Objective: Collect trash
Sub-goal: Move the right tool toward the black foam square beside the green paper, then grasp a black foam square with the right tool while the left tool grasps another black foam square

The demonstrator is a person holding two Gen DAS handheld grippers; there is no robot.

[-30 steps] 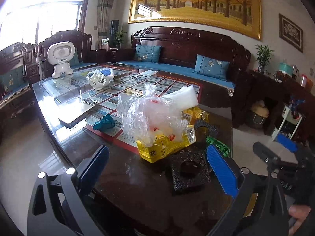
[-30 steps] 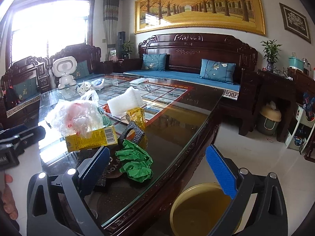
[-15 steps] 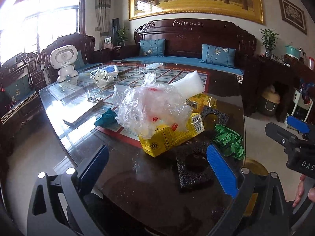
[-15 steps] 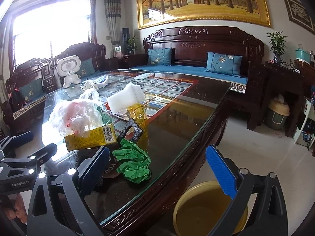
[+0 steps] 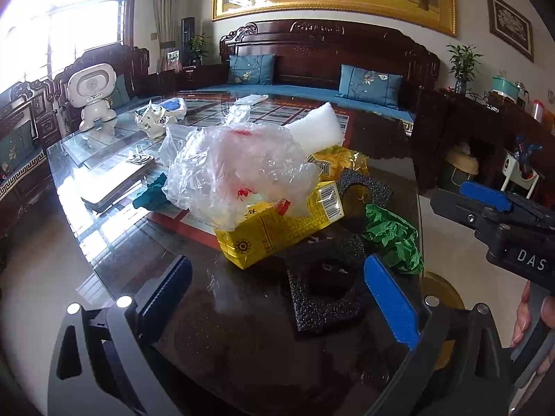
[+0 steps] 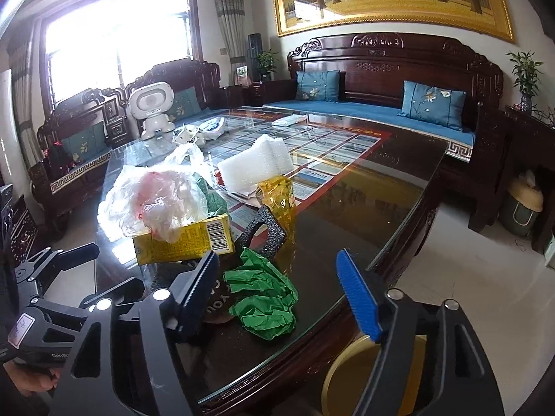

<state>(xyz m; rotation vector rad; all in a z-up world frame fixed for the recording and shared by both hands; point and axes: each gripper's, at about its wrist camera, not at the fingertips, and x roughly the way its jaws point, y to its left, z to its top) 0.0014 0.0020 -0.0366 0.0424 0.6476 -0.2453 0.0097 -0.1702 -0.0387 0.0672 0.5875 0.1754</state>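
Green paper (image 6: 265,298) beside black foam (image 5: 324,293), yellow box (image 5: 281,232).

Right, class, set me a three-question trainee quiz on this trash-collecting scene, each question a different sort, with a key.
1. True or false: the crumpled green paper lies on the table near its edge, between the open jaws of the right gripper.
2. Multiple choice: what rests on top of the yellow carton?
A. a white toy robot
B. a clear plastic bag
C. a blue cushion
3. Fill in: on the floor beside the table stands a round ______ bin.

Key:
1. True.
2. B.
3. Yellow.
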